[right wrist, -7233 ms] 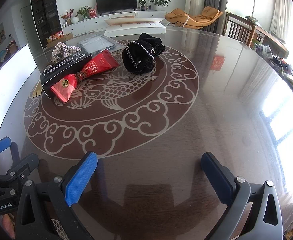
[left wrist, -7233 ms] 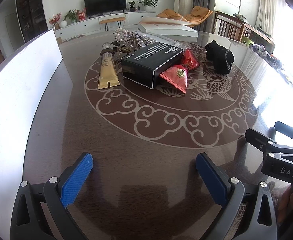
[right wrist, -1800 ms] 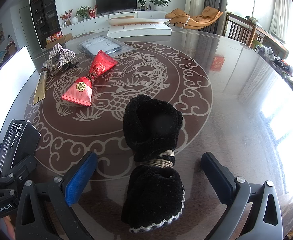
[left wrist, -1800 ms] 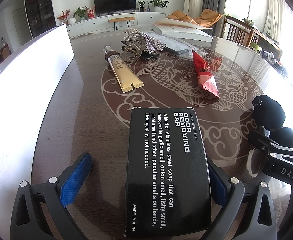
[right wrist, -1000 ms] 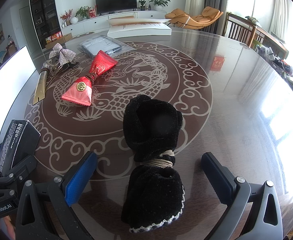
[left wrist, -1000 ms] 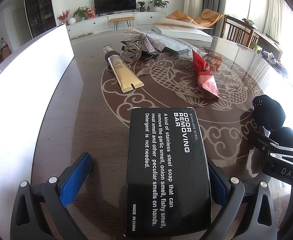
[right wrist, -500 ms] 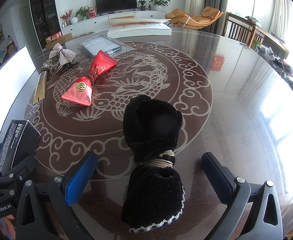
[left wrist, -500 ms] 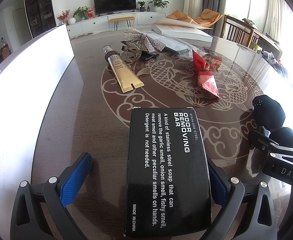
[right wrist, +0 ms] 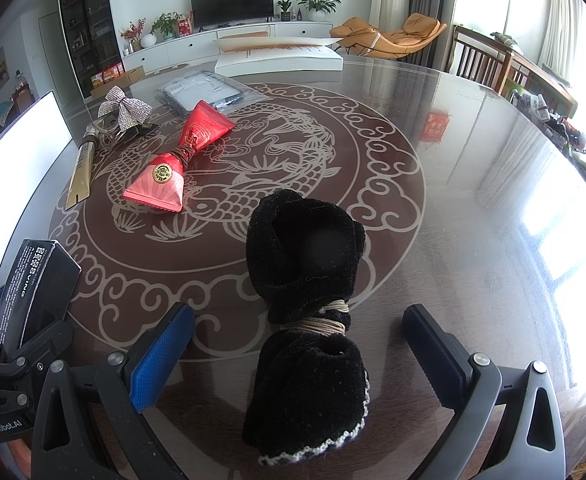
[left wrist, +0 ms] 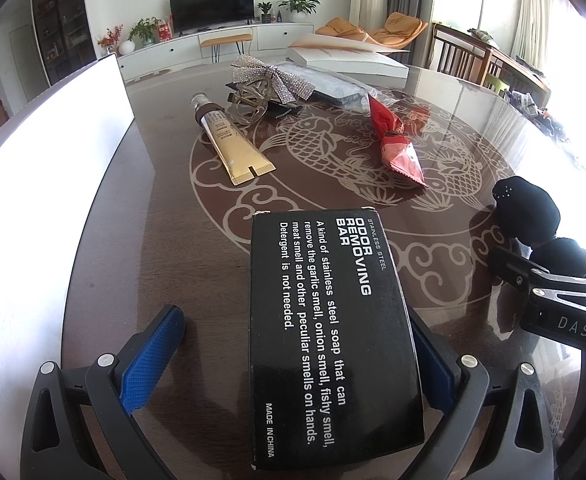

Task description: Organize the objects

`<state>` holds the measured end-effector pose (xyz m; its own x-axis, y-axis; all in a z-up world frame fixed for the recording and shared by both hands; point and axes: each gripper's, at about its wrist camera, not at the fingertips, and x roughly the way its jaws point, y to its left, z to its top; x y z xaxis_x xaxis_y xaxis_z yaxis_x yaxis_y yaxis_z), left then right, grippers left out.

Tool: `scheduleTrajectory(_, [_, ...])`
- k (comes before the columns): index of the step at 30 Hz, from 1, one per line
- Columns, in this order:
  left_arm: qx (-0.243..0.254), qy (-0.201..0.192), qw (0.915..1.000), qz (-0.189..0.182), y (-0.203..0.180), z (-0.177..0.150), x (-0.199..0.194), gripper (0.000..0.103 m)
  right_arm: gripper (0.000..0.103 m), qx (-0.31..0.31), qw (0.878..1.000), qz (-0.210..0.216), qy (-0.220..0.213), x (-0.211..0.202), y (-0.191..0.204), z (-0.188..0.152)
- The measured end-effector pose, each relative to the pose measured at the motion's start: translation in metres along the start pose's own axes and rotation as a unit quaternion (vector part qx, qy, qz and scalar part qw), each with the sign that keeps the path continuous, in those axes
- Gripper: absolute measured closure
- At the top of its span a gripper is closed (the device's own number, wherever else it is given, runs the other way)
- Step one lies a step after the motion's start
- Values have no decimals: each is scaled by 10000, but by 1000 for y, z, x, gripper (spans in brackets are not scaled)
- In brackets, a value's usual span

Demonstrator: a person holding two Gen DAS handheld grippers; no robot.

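Note:
A black box (left wrist: 329, 332) marked "Odor Removing Bar" lies on the round dark table (left wrist: 165, 240) between the fingers of my left gripper (left wrist: 293, 352), which is open; the left finger stands apart from it. The box also shows in the right wrist view (right wrist: 33, 280). A black velvet pouch (right wrist: 305, 300) tied with beige cord lies between the fingers of my right gripper (right wrist: 299, 344), which is open and clear of it. The pouch also shows in the left wrist view (left wrist: 533, 212).
Farther back lie a gold tube (left wrist: 229, 140), a red wrapped packet (right wrist: 173, 168), a silver bow (right wrist: 125, 110), a clear-bagged dark item (right wrist: 209, 92) and a large white box (right wrist: 281, 58). A white board (left wrist: 33, 184) stands along the table's left edge.
Since 7.2 s ago the black box and the pouch have come from the far pile to the near edge. Over the last second nothing has moved.

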<state>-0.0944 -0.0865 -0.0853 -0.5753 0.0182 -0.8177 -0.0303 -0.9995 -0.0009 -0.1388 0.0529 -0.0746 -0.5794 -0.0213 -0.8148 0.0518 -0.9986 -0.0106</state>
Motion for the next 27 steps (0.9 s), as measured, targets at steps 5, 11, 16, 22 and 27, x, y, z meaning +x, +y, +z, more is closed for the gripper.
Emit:
scheduleTrajectory(5, [79, 118, 9999, -56, -2, -2, -2, 0, 0, 0, 10000, 0, 0, 0, 0, 0])
scheduleTrajectory(11, [-10, 334, 9994, 19, -4, 3, 1, 0, 0, 0, 10000, 0, 0, 0, 0, 0])
scheduleTrajectory(16, [16, 728, 9973, 3, -4, 10, 4, 0, 0, 0, 10000, 0, 0, 0, 0, 0])
scheduleTrajectory(22, [125, 480, 9988, -37, -2, 8, -5, 34, 0, 0, 10000, -1, 0, 0, 0, 0])
scheduleTrajectory(27, [206, 281, 9994, -52, -7, -3, -16, 45, 0, -39, 10000, 44, 52, 0, -1, 1])
